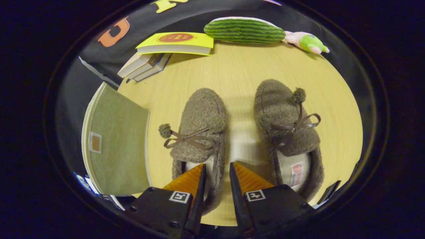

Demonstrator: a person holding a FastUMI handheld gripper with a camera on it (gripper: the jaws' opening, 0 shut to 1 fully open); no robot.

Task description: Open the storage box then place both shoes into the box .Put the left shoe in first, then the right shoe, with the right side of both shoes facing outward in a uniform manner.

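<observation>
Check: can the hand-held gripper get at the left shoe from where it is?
Probably yes. The hand-held gripper is open, its fingers straddling the inner heel wall of the left shoe. Nothing lies between them, and the right shoe stands apart.

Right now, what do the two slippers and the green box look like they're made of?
Both the left slipper and the right slipper look like fuzzy brown fleece or boucle, matte, with pom-poms and glossy ribbon bows. The green box seems covered in woven, linen-like fabric with a pale trim. The gripper, partly open, straddles the left slipper's heel wall.
</observation>
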